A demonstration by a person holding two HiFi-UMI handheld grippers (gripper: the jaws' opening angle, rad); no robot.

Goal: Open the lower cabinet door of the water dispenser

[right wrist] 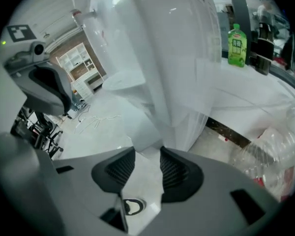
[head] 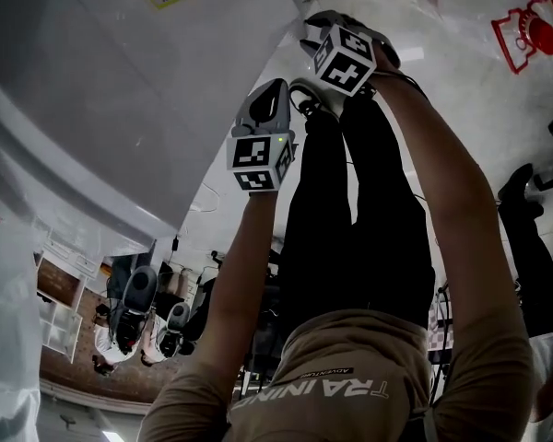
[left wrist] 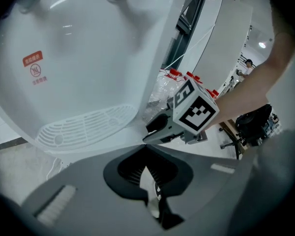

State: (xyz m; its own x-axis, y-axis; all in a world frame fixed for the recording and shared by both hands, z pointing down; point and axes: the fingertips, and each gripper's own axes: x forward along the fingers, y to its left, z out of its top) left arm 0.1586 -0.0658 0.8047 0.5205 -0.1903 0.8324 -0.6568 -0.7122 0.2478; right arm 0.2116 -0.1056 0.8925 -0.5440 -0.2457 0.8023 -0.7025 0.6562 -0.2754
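My right claw (right wrist: 147, 151) stands fairly wide and grips nothing, and the upright white edge of the lower cabinet door (right wrist: 152, 122) at twelve o'clock reaches just between its jaws, so it is nearer than my closed, empty left claw (left wrist: 146, 151).

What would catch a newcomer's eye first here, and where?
The white water dispenser fills the left gripper view, its slotted drip tray low at left. In the right gripper view, the right gripper holds its jaws apart at the dispenser's white corner, and a green bottle stands at upper right.
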